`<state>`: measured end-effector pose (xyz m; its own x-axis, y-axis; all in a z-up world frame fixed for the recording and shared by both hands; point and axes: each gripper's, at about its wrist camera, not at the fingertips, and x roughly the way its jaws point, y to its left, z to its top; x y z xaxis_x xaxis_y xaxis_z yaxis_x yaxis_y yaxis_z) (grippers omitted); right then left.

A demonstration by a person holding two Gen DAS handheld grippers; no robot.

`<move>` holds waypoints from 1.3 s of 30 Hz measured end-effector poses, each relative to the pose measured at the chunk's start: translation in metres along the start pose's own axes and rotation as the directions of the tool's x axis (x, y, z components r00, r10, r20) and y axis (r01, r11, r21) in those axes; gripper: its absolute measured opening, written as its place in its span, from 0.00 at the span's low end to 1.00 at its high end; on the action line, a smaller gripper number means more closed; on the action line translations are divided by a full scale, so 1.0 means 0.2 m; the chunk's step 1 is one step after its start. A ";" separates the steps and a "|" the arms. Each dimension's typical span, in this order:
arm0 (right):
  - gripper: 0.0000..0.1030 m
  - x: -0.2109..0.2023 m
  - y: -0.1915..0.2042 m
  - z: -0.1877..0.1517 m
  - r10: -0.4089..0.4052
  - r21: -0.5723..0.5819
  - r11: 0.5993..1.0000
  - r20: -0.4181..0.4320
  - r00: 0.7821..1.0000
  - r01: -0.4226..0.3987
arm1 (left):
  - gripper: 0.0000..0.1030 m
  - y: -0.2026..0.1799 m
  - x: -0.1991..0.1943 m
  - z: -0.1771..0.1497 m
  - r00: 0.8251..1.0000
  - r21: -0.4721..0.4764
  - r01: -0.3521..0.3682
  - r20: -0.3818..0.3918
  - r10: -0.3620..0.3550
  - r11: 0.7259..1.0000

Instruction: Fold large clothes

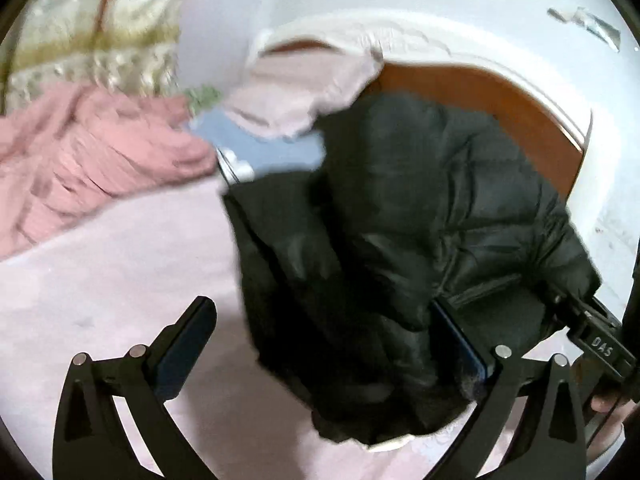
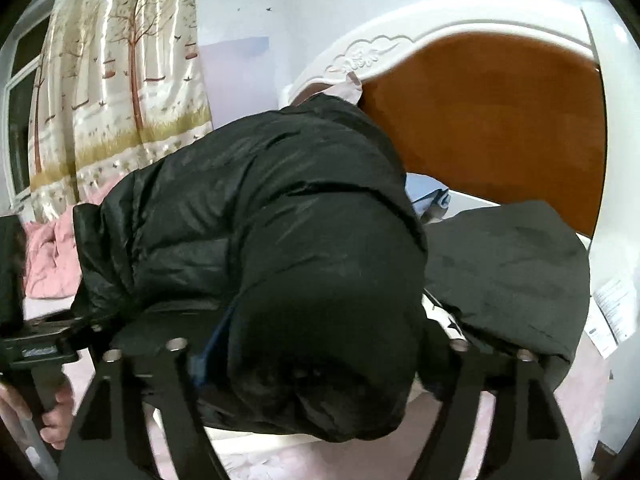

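A pale pink bedsheet (image 1: 120, 280) covered the bed. The left wrist view showed the left gripper (image 1: 320, 344) spread, one finger against the black quilted puffer jacket (image 1: 400, 220), lower centre. The right wrist view showed the right gripper (image 2: 320, 340) straddling a jacket fold; grip unclear.

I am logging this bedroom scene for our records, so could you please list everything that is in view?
puffer jacket: one, black, bunched on the bed, bulging between the right tongs
bed sheet: one, pale pink, under the jacket
blanket: one, pink, crumpled at the far left of the bed
pillow: one, pale pink, against the headboard
headboard: one, brown panel in a white carved frame, behind the bed
curtain: one, cream with a tree print, at the left
left tongs: open, one finger against the jacket
right tongs: jacket fills the gap
hand: one, holding the left tongs' handle
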<state>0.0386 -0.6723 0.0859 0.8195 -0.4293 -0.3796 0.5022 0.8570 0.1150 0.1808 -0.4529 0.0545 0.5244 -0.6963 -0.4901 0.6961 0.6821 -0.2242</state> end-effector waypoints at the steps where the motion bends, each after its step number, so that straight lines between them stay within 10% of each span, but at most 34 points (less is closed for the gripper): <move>1: 0.84 -0.02 0.01 0.01 -0.018 -0.002 1.000 0.010 1.000 0.018 | 1.00 0.00 -0.06 0.01 0.998 0.002 -0.040 0.043 0.040 0.999; 3: 0.85 -0.09 0.05 0.01 -0.051 0.000 0.999 0.033 0.998 0.051 | 1.00 0.02 -0.18 0.02 0.982 -0.003 -0.144 0.126 0.143 0.990; 15: 1.00 -0.78 0.45 -0.09 0.149 0.026 0.987 0.191 0.970 -0.157 | 1.00 0.16 -0.91 -0.23 0.905 0.072 -0.297 0.339 0.256 0.952; 26: 1.00 -0.97 0.74 -0.47 0.170 0.002 0.985 0.099 0.981 -0.171 | 1.00 0.49 -1.20 -0.64 0.900 -0.111 -0.329 0.264 0.347 0.938; 39: 1.00 -0.84 0.75 -0.67 0.107 -0.095 0.990 0.045 0.993 -0.103 | 1.00 0.51 -1.07 -0.83 0.909 -0.072 -0.347 0.222 0.354 0.935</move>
<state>-0.0605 -0.4327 0.0449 0.8802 -0.3471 -0.3238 0.3869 0.9198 0.0657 0.0591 -0.1972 -0.0038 0.8315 -0.4409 -0.3379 0.4339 0.8953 -0.1003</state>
